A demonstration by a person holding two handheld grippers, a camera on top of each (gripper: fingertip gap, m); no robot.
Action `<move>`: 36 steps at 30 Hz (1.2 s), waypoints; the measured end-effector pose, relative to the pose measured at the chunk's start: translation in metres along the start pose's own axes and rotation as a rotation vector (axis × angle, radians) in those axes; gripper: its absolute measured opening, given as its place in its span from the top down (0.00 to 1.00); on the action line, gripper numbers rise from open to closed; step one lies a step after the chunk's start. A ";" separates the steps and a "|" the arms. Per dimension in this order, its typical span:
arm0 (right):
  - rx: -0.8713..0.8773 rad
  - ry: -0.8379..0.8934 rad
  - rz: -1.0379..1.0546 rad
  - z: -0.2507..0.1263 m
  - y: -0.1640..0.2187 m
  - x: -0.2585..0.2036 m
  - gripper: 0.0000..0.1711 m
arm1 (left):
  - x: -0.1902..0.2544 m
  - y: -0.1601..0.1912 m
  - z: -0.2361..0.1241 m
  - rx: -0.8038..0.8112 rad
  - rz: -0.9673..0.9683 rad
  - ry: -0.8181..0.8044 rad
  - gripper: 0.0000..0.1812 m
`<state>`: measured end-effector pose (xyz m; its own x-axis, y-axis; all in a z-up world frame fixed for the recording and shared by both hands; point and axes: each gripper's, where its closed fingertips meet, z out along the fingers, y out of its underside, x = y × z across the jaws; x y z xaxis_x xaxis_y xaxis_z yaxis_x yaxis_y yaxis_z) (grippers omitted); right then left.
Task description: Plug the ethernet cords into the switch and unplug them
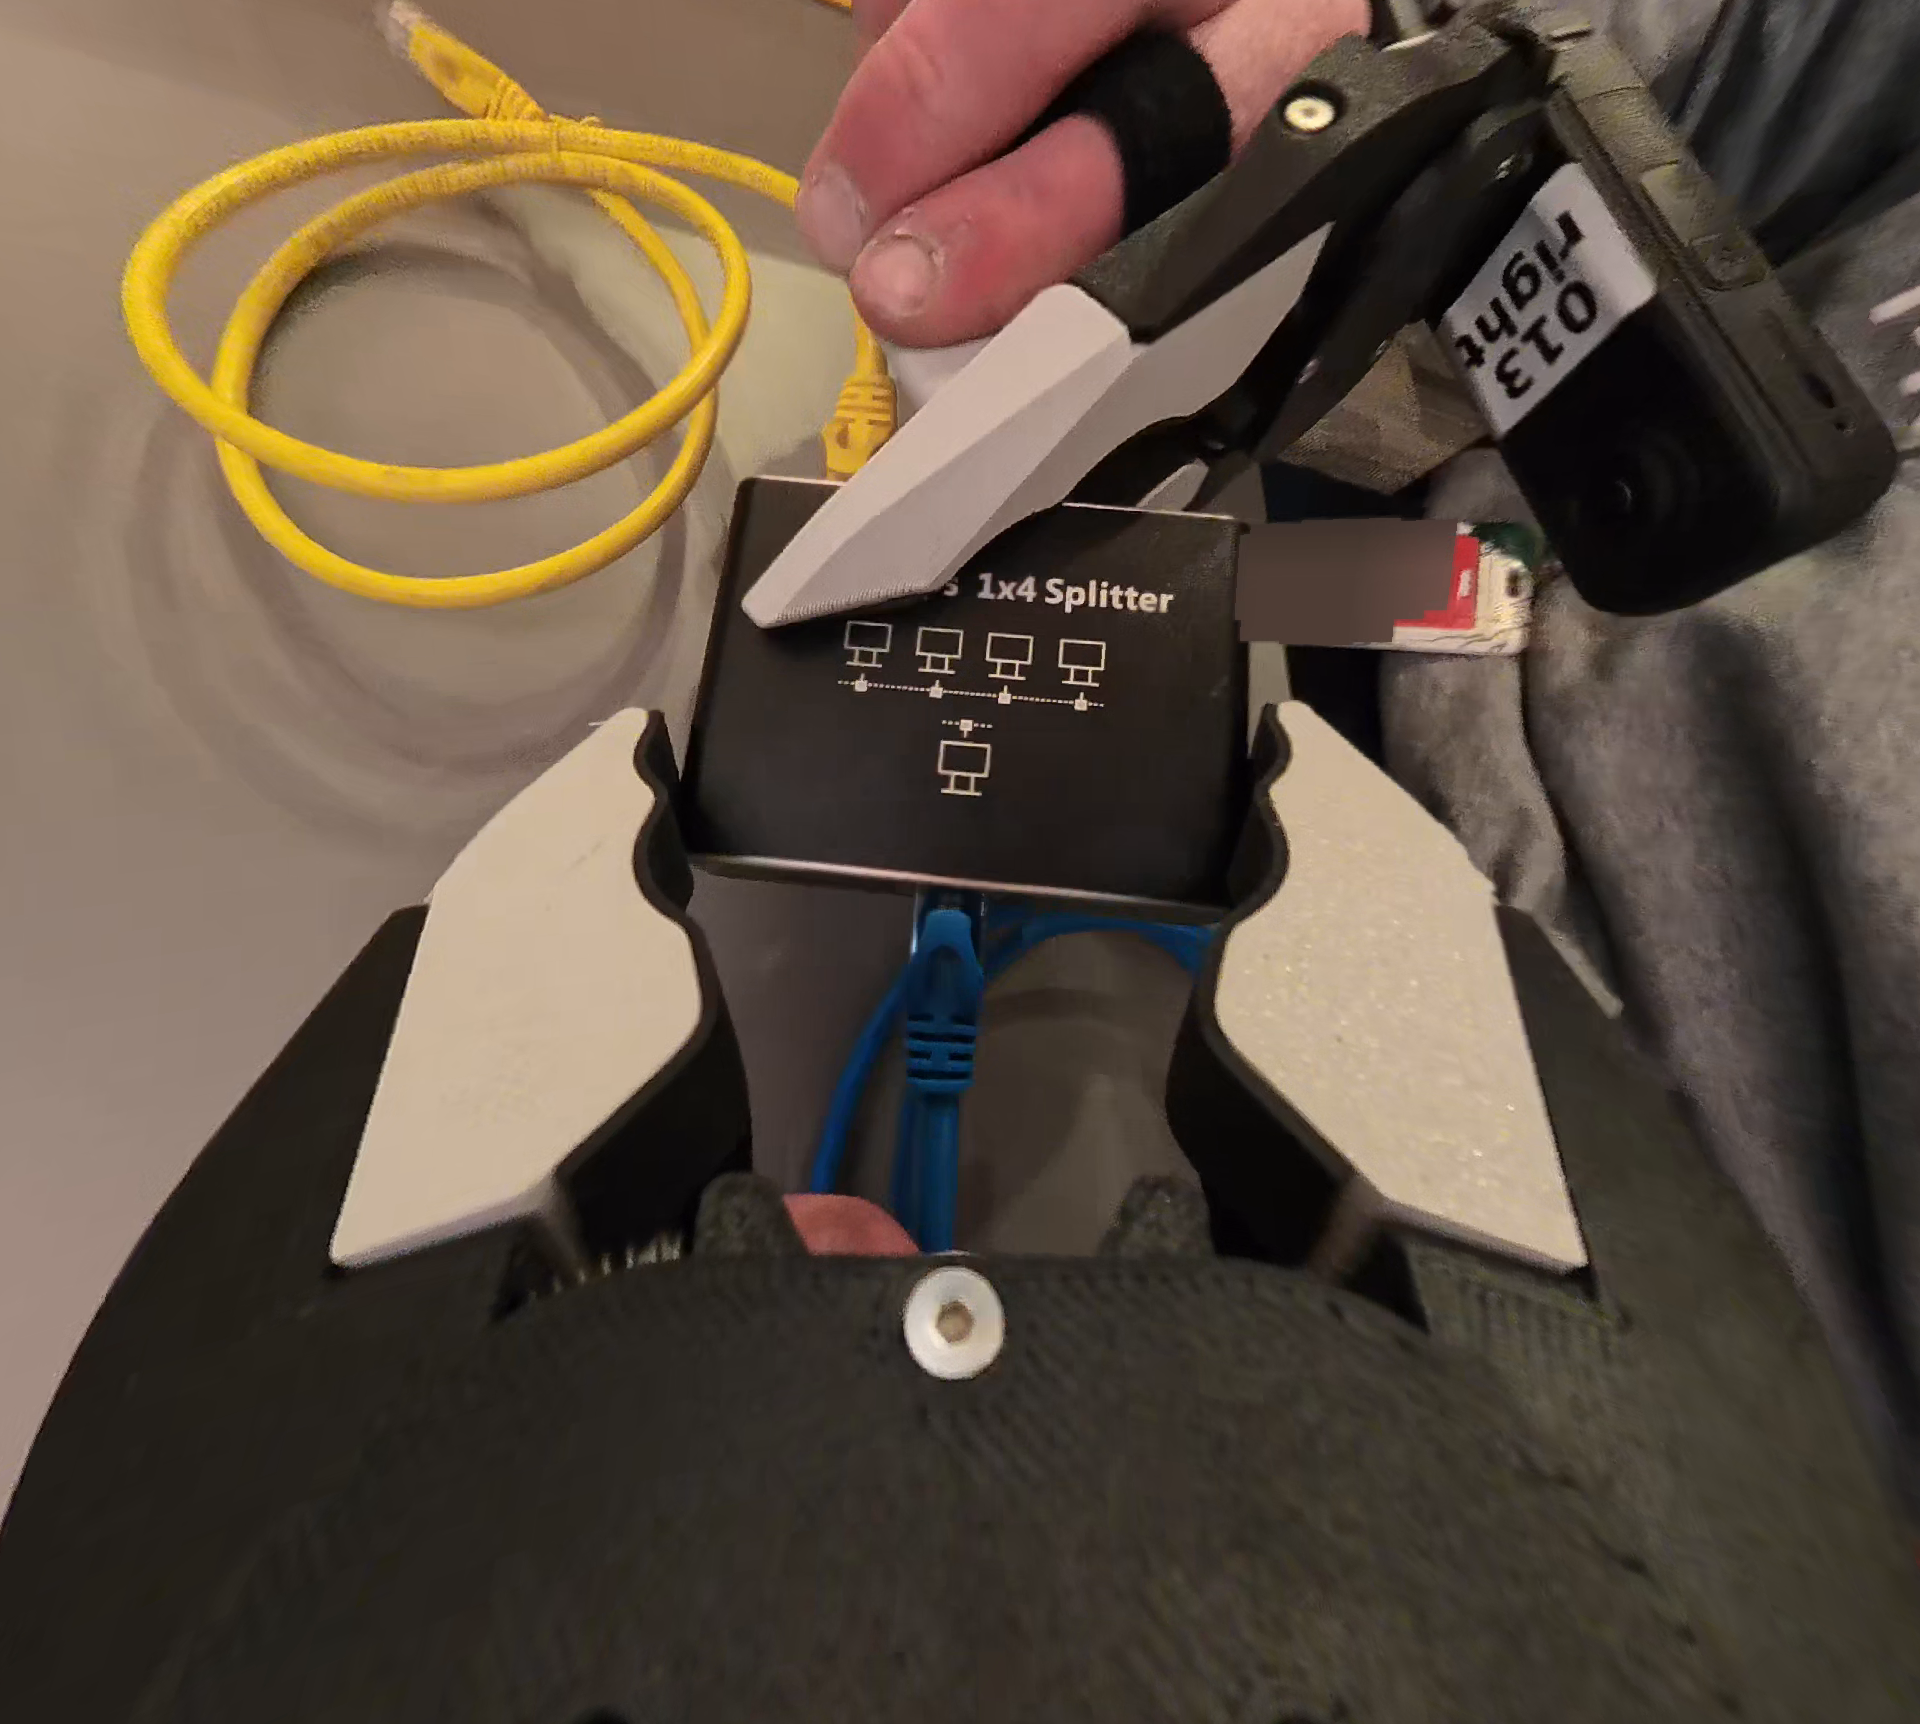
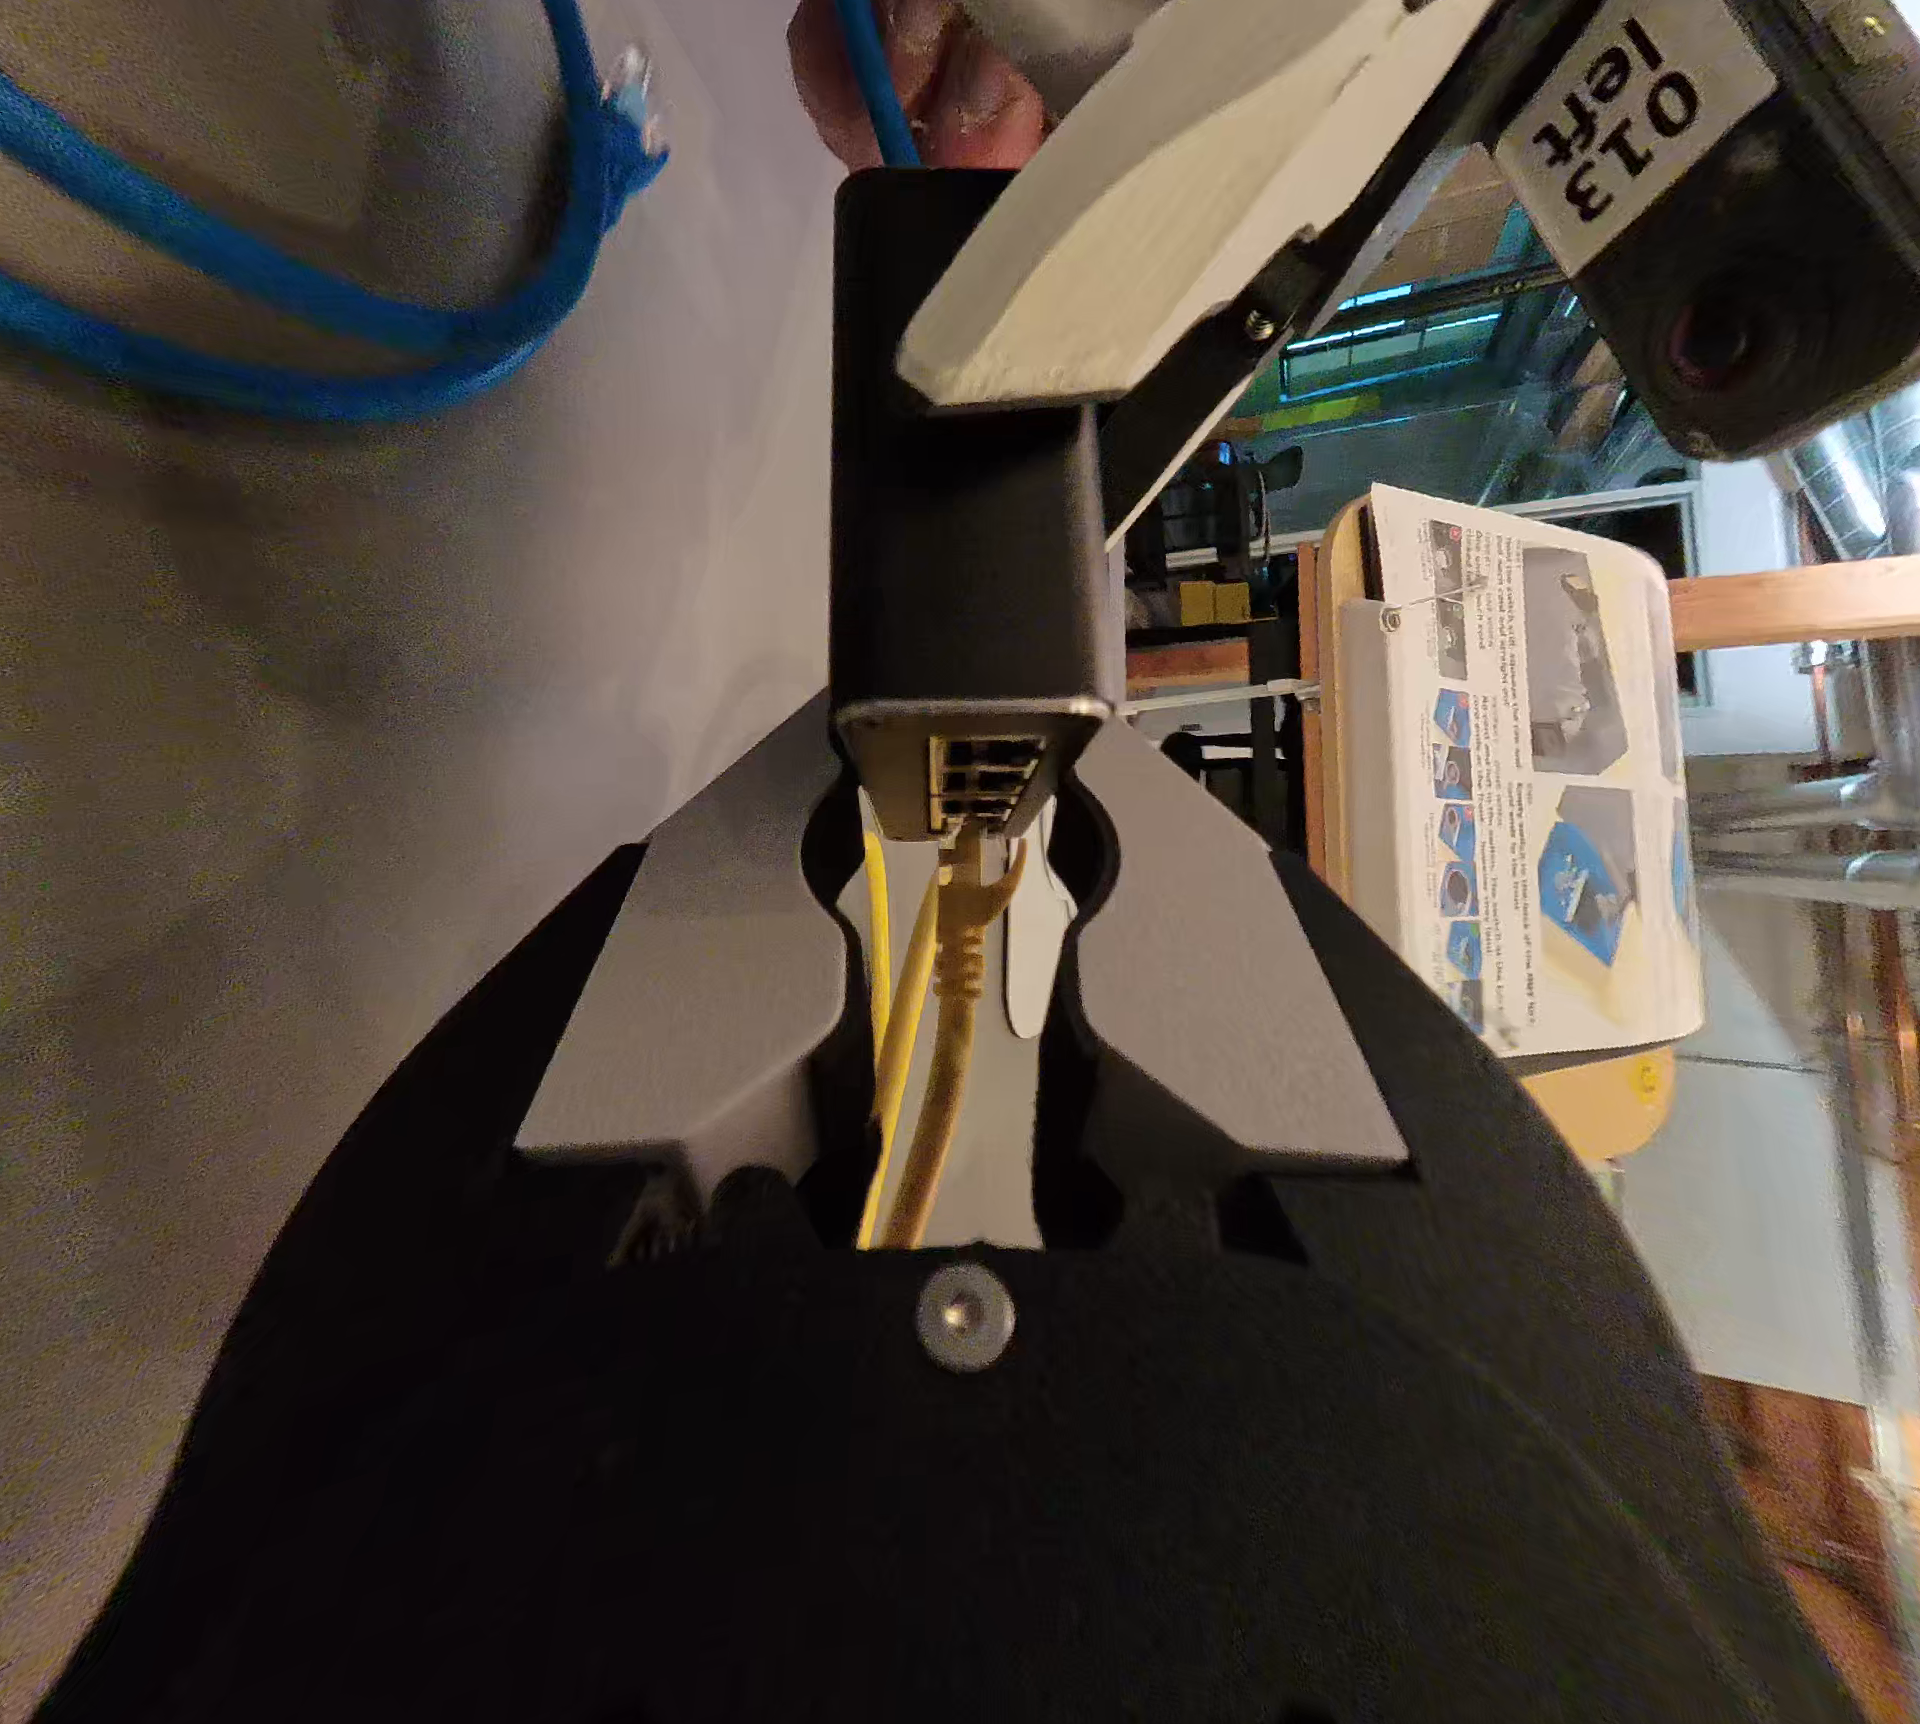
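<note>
Switch [image 1: 966,718]: black box held up off the grey table [image 1: 208,739], long axis running L gripper to R gripper, printed face up.
L gripper [image 1: 961,801]: fingers clamped on its side walls, blue-cord [image 1: 940,1030] end.
R gripper [image 2: 956,827]: fingers pinch top and bottom faces at the port end.
Yellow cord [image 2: 961,936]: plugged into lowest port; rest coiled on table.

White lettering, with four small monitor icons joined by dotted lines to one below, marks the top of the black switch [image 1: 966,718]. White stickers [image 1: 1538,303] [image 2: 1631,116] with black characters sit on both camera housings. A printed instruction sheet [image 2: 1538,791] stands at right, its print too small to read.
</note>
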<state>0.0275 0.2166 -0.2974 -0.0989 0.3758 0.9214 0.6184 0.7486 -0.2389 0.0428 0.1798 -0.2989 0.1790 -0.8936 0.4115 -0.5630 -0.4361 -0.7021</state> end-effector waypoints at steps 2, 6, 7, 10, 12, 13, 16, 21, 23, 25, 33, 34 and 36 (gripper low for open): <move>0.026 -0.014 0.089 -0.004 0.000 0.008 0.83 | 0.002 -0.015 -0.012 0.046 0.000 -0.001 0.44; 0.112 -0.007 0.302 -0.020 0.003 0.036 0.83 | -0.004 -0.057 -0.076 0.234 0.070 -0.110 0.50; 0.137 0.003 0.348 -0.025 0.004 0.046 0.83 | -0.010 -0.063 -0.094 0.261 0.106 -0.179 0.54; 0.227 0.021 0.458 -0.042 0.003 0.078 0.83 | -0.030 -0.062 -0.132 0.228 0.231 -0.394 0.59; 0.278 0.026 0.519 -0.051 0.002 0.097 0.83 | -0.047 -0.049 -0.143 0.128 0.301 -0.534 0.58; 0.310 0.028 0.554 -0.055 0.000 0.105 0.83 | -0.049 -0.047 -0.144 0.117 0.325 -0.568 0.56; 0.363 -0.003 0.594 -0.060 -0.007 0.116 0.83 | -0.032 -0.059 -0.125 0.173 0.477 -0.606 0.52; 0.399 -0.122 0.575 -0.060 -0.024 0.109 0.83 | 0.017 -0.094 -0.082 0.276 0.775 -0.630 0.54; 0.389 -0.164 0.531 -0.060 -0.030 0.103 0.83 | 0.030 -0.102 -0.070 0.272 0.837 -0.617 0.58; 0.401 -0.182 0.509 -0.061 -0.038 0.101 0.83 | 0.045 -0.110 -0.061 0.309 0.839 -0.541 0.66; 0.512 -0.219 0.594 -0.071 -0.044 0.108 0.82 | 0.068 -0.123 -0.061 0.371 0.836 -0.504 0.81; 0.522 -0.224 0.607 -0.072 -0.044 0.109 0.82 | 0.069 -0.124 -0.061 0.367 0.846 -0.516 0.81; 0.505 -0.216 0.603 -0.070 -0.040 0.110 0.82 | 0.067 -0.125 -0.061 0.357 0.847 -0.543 0.81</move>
<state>0.0460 0.1895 -0.1653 -0.0413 0.8511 0.5233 0.1924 0.5208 -0.8318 0.0756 0.1813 -0.1483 0.2249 -0.8092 -0.5428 -0.4193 0.4224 -0.8036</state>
